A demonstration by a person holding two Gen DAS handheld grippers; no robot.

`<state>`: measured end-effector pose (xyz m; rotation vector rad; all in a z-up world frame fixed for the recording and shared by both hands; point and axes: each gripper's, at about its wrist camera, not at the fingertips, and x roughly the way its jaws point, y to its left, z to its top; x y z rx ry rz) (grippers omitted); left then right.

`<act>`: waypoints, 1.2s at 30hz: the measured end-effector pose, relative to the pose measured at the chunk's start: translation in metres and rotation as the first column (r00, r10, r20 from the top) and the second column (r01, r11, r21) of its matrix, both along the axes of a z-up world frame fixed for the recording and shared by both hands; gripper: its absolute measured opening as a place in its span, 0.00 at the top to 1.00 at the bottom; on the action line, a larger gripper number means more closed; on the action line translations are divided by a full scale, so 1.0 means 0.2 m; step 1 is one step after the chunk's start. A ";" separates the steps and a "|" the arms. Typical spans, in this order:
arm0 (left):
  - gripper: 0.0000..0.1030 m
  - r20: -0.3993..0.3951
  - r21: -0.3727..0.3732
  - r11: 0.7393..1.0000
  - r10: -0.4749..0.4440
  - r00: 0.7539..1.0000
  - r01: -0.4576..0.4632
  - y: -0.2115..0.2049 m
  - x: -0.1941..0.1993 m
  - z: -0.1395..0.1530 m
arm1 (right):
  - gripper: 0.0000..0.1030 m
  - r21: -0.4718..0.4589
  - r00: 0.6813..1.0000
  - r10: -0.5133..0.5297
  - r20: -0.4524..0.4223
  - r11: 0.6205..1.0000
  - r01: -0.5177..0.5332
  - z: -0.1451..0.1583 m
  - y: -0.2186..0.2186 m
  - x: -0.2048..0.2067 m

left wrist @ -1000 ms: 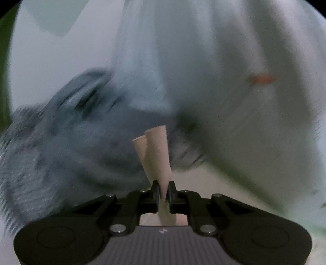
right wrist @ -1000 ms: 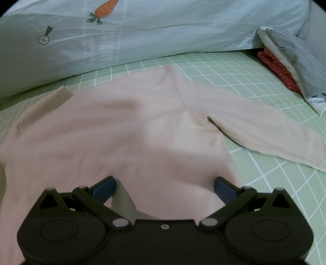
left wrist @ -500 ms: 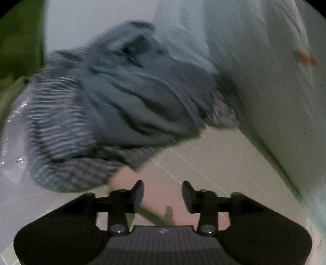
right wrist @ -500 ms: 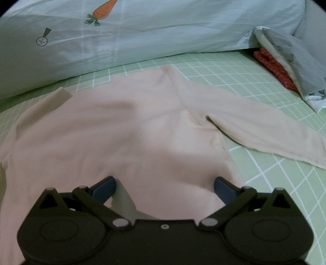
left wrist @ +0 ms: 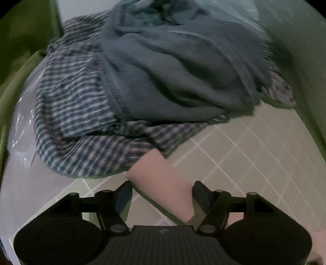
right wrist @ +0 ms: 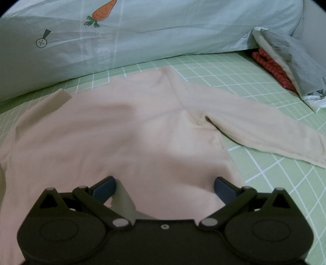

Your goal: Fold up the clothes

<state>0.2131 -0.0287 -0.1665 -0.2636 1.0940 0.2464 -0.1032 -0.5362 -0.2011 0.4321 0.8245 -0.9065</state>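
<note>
No readable text (only a carrot print) on the pillow [right wrist: 163,30].

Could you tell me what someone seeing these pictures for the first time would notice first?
Most likely the pale pink top, spread flat on the green checked sheet and filling the middle of the right wrist view, one sleeve stretched out to the right. Next, the orange carrot print on the pillow behind it. In the left wrist view, a rumpled pile of plaid cloth and grey-blue cloth looms above.
</note>
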 end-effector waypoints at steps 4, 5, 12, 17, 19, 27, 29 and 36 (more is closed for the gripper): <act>0.93 0.083 -0.050 0.999 0.022 0.996 -0.018 0.04 -0.03 0.05 | 0.00 0.000 1.000 0.003 0.000 1.000 -0.003 0.00 -0.01 0.00; 0.93 0.138 -0.073 0.997 0.012 0.990 -0.002 0.06 -0.05 0.09 | 0.00 0.000 1.000 0.003 0.000 1.000 -0.003 0.00 -0.01 0.00; 0.89 0.510 -0.091 0.970 -0.150 0.847 0.226 0.14 -0.27 0.27 | 0.00 0.032 1.000 -0.004 -0.026 0.999 0.005 0.02 -0.03 0.01; 0.86 0.344 -0.026 0.981 -0.174 0.923 0.194 0.19 -0.36 0.13 | 0.00 0.068 1.000 0.003 -0.001 0.998 -0.003 0.09 0.05 0.08; 0.79 0.298 -0.034 0.984 -0.158 0.941 0.176 0.23 -0.41 0.10 | 0.00 0.087 0.999 0.026 0.028 0.996 -0.028 0.12 0.10 0.14; 0.77 0.218 -0.084 0.986 -0.120 0.968 0.141 0.33 -0.46 0.05 | 0.00 0.122 0.969 0.211 0.130 0.966 -0.227 0.18 0.30 0.60; 0.76 0.217 -0.092 0.987 -0.108 0.970 0.130 0.34 -0.45 0.06 | 0.00 0.111 0.954 0.272 0.128 0.952 -0.287 0.18 0.35 0.73; 0.51 0.254 -0.111 0.988 -0.078 0.964 0.109 0.37 -0.39 0.15 | 0.00 0.102 0.901 0.433 0.016 0.896 -0.432 0.11 0.49 0.89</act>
